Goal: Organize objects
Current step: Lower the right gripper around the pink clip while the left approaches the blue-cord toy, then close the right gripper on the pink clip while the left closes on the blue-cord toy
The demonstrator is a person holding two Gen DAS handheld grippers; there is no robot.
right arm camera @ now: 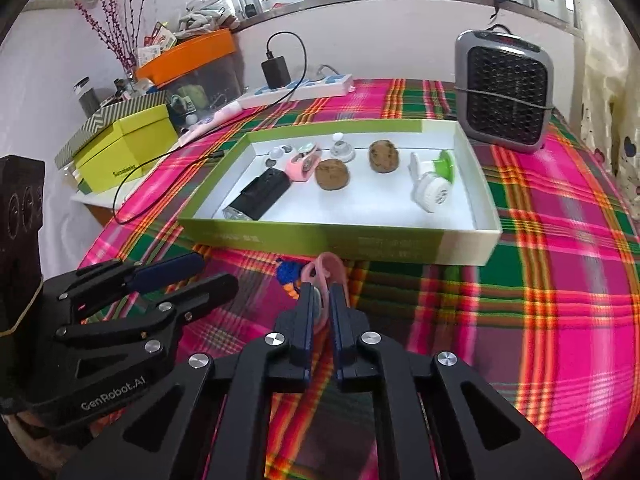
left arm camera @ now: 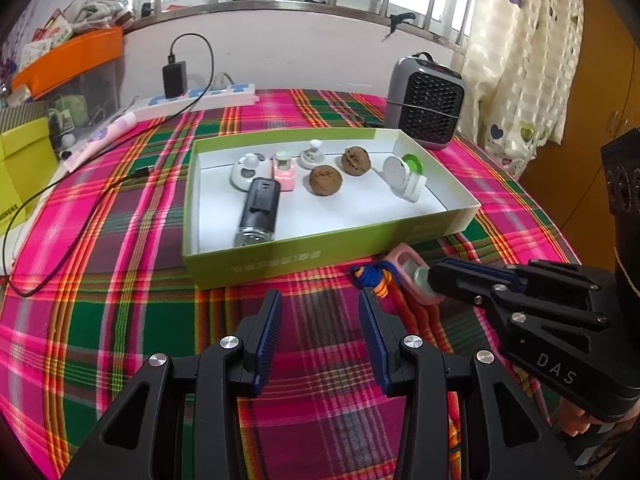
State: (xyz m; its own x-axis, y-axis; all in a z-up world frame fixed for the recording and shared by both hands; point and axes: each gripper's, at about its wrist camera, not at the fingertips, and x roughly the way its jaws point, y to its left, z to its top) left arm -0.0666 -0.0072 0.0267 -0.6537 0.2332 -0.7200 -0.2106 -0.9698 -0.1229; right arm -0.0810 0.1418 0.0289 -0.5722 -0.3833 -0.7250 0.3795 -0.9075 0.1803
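Left wrist view: left claw [left arm camera: 320, 304] spread over the plaid table [left arm camera: 120, 280], nothing between its pads. Pink keychain toy [left arm camera: 412, 276] on the cloth, right of that claw, just near of the green tray [left arm camera: 320, 256], pinched by the right claw [left arm camera: 434, 278].

Right wrist view: right claw [right arm camera: 322, 300] pressed together on the pink keychain toy [right arm camera: 326, 270]. Blue knitted tassel [right arm camera: 288, 274] just left. Left claw [right arm camera: 208, 272] spread, apart to the left.

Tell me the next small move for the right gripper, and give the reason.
Probably lift. The right gripper has shut on the pink trinket lying on the plaid cloth just in front of the green box, where the other small items already sit. Raising it clears the box's near wall. The left gripper hangs open, empty.
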